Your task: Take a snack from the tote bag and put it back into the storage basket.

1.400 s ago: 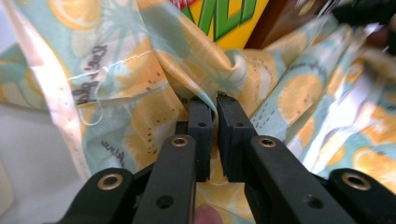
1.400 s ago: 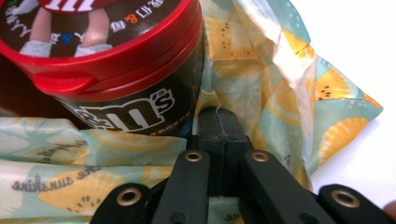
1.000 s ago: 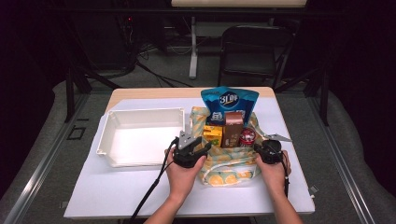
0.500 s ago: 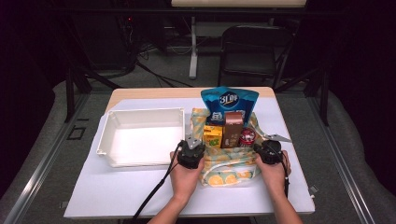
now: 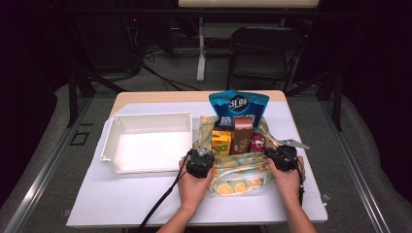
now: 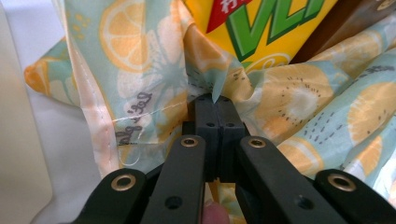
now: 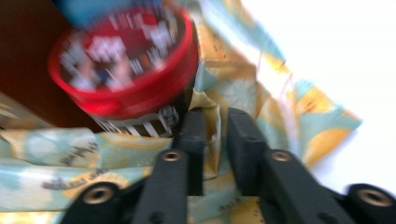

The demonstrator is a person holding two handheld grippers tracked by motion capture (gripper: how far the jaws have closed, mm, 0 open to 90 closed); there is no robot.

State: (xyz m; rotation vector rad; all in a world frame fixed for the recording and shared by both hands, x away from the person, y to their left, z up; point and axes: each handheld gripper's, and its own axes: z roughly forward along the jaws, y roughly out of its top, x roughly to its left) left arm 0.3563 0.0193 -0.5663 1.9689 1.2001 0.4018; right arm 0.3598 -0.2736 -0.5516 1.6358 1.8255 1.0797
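A fruit-print cloth bag point(image 5: 238, 178) lies on the white table and holds a blue snack pouch point(image 5: 238, 104), a yellow drink carton point(image 5: 221, 141), a brown carton point(image 5: 242, 136) and a red-lidded can point(image 5: 257, 142). My left gripper point(image 5: 201, 154) is at the bag's left rim. In the left gripper view its jaws point(image 6: 218, 100) are shut on a fold of the bag point(image 6: 140, 79), below the yellow carton point(image 6: 261, 28). My right gripper point(image 5: 281, 154) is at the bag's right rim. Its jaws point(image 7: 215, 116) have just been opening; bag fabric point(image 7: 243, 84) sits loosely in the narrow gap, beside the can point(image 7: 121, 60).
A white tray point(image 5: 145, 116) stands to the left of the bag, close to my left gripper. A cable trails from the left gripper toward the table's front edge point(image 5: 194, 221). A black chair point(image 5: 265, 53) stands beyond the table.
My left gripper has sunk a little and shifted right onto the bag's left rim. The right hand has stayed at the right rim.
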